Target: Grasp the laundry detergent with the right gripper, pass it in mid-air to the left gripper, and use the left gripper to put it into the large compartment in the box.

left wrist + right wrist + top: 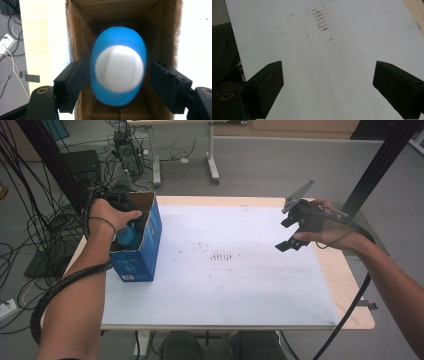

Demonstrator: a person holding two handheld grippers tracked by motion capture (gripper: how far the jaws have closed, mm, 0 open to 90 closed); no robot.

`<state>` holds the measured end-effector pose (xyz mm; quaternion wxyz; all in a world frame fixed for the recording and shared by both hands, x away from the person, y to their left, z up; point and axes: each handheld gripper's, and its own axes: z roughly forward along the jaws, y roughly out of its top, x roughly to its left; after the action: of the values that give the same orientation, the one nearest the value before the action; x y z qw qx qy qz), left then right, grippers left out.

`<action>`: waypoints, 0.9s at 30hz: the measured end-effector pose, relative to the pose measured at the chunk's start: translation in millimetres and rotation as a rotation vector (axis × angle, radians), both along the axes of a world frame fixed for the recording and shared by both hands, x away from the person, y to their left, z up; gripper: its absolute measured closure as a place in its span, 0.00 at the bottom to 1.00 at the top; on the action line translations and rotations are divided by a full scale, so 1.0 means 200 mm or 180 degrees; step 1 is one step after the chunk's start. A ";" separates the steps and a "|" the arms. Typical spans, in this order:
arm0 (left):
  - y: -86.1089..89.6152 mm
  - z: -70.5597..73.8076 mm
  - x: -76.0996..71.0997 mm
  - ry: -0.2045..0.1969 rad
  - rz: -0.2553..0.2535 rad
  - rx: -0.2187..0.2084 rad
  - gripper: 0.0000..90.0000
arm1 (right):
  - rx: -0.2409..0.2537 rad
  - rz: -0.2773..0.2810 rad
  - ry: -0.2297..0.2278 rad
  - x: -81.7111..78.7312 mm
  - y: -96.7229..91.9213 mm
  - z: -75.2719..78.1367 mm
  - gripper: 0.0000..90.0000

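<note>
At the nine o'clock side of the surface (225, 285) stands an open-topped blue cardboard box (142, 247), and the left hand (107, 217) reaches into its mouth with the left gripper (116, 80), whose jaws stand wide on either side of a blue egg-shaped object (117, 37) with a white round end, a gap showing at each side so that they do not touch it. The brown inner walls of the box close in around the object and the jaws. Toward three o'clock, the right hand (332, 227) holds the right gripper (329, 87) above the bare white surface, well apart from the box, its jaws wide and empty over a patch of brown smudges (320, 20).
</note>
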<state>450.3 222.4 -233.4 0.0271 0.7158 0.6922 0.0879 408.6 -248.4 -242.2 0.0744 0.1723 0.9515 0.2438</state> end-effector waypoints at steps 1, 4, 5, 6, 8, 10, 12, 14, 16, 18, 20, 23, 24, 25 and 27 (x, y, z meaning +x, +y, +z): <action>0.00 0.01 -0.01 -0.0011 -0.0015 -0.0001 0.31 | -0.0006 0.0002 0.0004 0.00 0.00 0.00 0.11; -0.01 0.05 -0.03 -0.0043 -0.0060 0.0013 0.30 | -0.0008 -0.0001 0.0003 0.00 0.01 0.00 0.11; -0.02 0.07 -0.03 -0.0047 -0.0091 0.0012 0.30 | -0.0008 -0.0011 0.0007 0.00 0.01 0.01 0.11; -0.03 0.08 -0.04 -0.0064 -0.0111 0.0005 0.30 | -0.0020 -0.0015 0.0007 0.00 0.01 0.01 0.11; -0.05 0.11 -0.06 -0.0113 -0.0167 -0.0017 0.29 | -0.0034 -0.0026 0.0013 0.00 0.01 0.01 0.11; -0.08 0.15 -0.07 -0.0156 -0.0247 -0.0053 0.28 | -0.0051 -0.0033 0.0022 0.00 0.01 0.01 0.11; -0.11 0.17 -0.08 -0.0200 -0.0315 -0.0084 0.26 | -0.0071 -0.0041 0.0034 0.01 0.01 0.01 0.11; -0.14 0.19 -0.08 -0.0215 -0.0380 -0.0111 0.24 | -0.0078 -0.0055 0.0037 0.02 0.01 0.01 0.11; -0.19 0.20 -0.08 -0.0232 -0.0460 -0.0150 0.21 | -0.0095 -0.0074 0.0059 0.03 0.01 0.01 0.11; -0.24 0.21 -0.07 -0.0239 -0.0512 -0.0196 0.20 | -0.0104 -0.0084 0.0074 0.04 0.01 0.01 0.11; -0.28 0.20 -0.06 -0.0225 -0.0614 -0.0219 0.19 | -0.0110 -0.0105 0.0094 0.05 0.00 0.00 0.11; -0.35 0.19 -0.04 -0.0216 -0.0728 -0.0265 0.18 | -0.0125 -0.0113 0.0119 0.07 0.00 -0.01 0.11; -0.38 0.19 -0.03 -0.0216 -0.0750 -0.0292 0.17 | -0.0135 -0.0113 0.0126 0.07 -0.01 -0.01 0.11; -0.40 0.18 -0.03 -0.0227 -0.0774 -0.0312 0.17 | -0.0141 -0.0113 0.0128 0.08 -0.01 -0.01 0.11; -0.44 0.18 -0.02 -0.0228 -0.0824 -0.0330 0.16 | -0.0149 -0.0118 0.0138 0.09 -0.01 -0.01 0.11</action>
<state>447.2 134.7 -197.5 0.0998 0.7932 0.5962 0.0734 426.1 -251.4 -244.6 0.0623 0.1933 0.9550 0.2163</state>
